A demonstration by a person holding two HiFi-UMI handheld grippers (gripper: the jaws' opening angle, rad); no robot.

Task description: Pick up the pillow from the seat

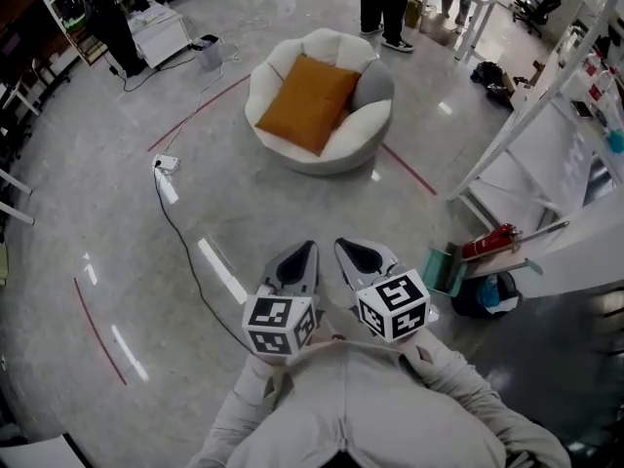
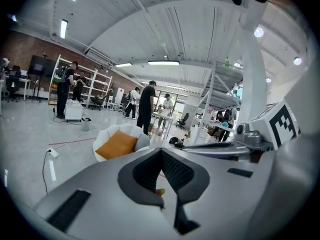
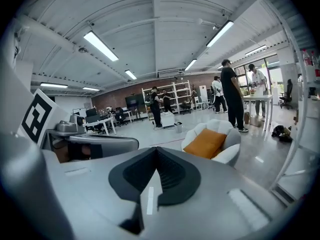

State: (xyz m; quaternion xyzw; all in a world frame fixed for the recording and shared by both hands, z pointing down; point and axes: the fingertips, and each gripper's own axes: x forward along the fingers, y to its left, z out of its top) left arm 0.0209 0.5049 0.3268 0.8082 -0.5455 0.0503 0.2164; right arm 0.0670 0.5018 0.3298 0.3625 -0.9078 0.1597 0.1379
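An orange square pillow [image 1: 307,102] leans on the cushion of a round white seat [image 1: 363,142] standing on the grey floor well ahead of me. The left gripper view shows the pillow [image 2: 117,143] small and far off, as does the right gripper view, where the pillow [image 3: 208,142] rests in the seat [image 3: 231,153]. My left gripper [image 1: 302,253] and right gripper [image 1: 351,249] are held close to my chest, side by side, both shut with nothing between their jaws. Both are far short of the seat.
A black cable with a white power strip [image 1: 166,164] runs across the floor at left. Red tape lines [image 1: 200,110] mark the floor near the seat. A white rack [image 1: 546,164] and a red tool [image 1: 492,240] stand at right. People stand beyond the seat [image 1: 385,3].
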